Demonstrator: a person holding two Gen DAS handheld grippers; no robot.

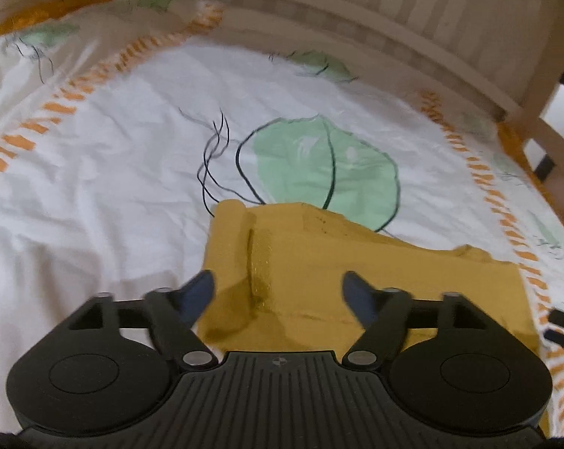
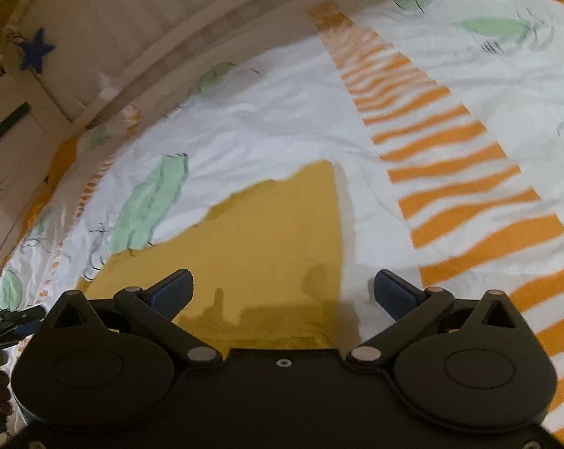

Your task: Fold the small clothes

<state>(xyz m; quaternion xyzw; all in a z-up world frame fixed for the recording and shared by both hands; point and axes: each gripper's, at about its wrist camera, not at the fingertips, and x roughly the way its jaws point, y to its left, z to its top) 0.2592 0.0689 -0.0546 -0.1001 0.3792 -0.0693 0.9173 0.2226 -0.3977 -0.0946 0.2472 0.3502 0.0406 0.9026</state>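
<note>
A small mustard-yellow garment (image 1: 319, 262) lies folded on the white bedsheet (image 1: 113, 187), one edge rolled over at its left side. My left gripper (image 1: 278, 288) stands open above its near part, blue fingertips (image 1: 199, 292) spread wide and nothing between them. In the right wrist view the same garment (image 2: 267, 247) lies flat with a pointed corner toward the far side. My right gripper (image 2: 282, 292) is open over its near right edge, pads clear of the cloth.
The sheet has green leaf prints (image 1: 327, 164) and orange striped bands (image 2: 450, 172). A beige slatted bed rail (image 1: 356, 11) runs along the far side, with a blue star (image 2: 37, 52) hanging on it. The other gripper's tip (image 1: 562, 325) shows at the right edge.
</note>
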